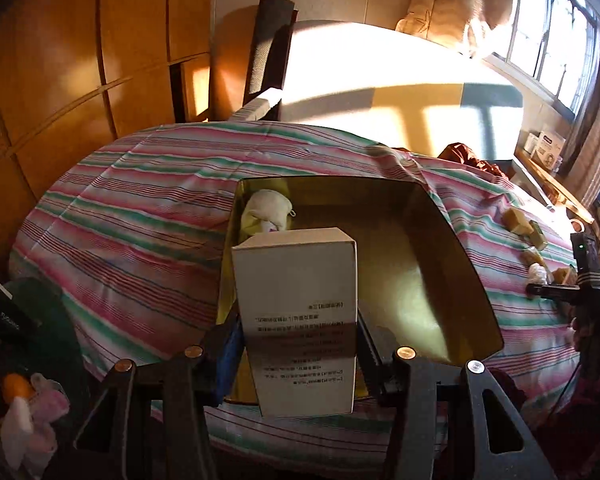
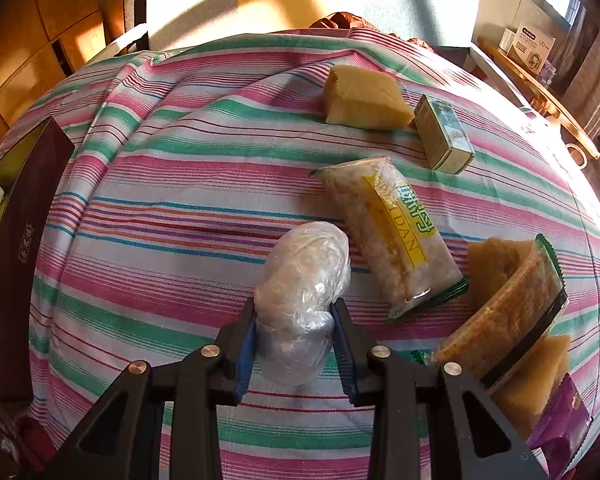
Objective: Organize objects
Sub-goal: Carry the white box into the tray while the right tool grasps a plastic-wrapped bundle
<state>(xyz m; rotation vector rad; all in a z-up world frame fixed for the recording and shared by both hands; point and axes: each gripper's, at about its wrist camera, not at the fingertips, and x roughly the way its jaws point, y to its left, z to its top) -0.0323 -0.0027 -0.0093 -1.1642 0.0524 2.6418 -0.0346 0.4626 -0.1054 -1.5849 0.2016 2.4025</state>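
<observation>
My left gripper (image 1: 296, 340) is shut on a white carton (image 1: 296, 284) with printed text, held above a gold-lined open box (image 1: 420, 248) on the striped cloth. A cream pouch (image 1: 266, 210) lies in the box's far left corner. My right gripper (image 2: 296, 336) is shut on a clear plastic-wrapped bundle (image 2: 304, 276) that rests on the cloth. To its right lie a yellow-labelled snack pack (image 2: 392, 232), a tan cake (image 2: 360, 96), a small green-white carton (image 2: 444, 136) and a brown packaged snack (image 2: 508, 308).
The striped cloth (image 2: 180, 184) covers a rounded table. The box's dark red wall (image 2: 24, 216) shows at the left edge of the right wrist view. A chair (image 1: 268, 52) stands behind the table. A shelf with boxes (image 2: 532, 48) lies far right. A purple packet (image 2: 560, 428) sits bottom right.
</observation>
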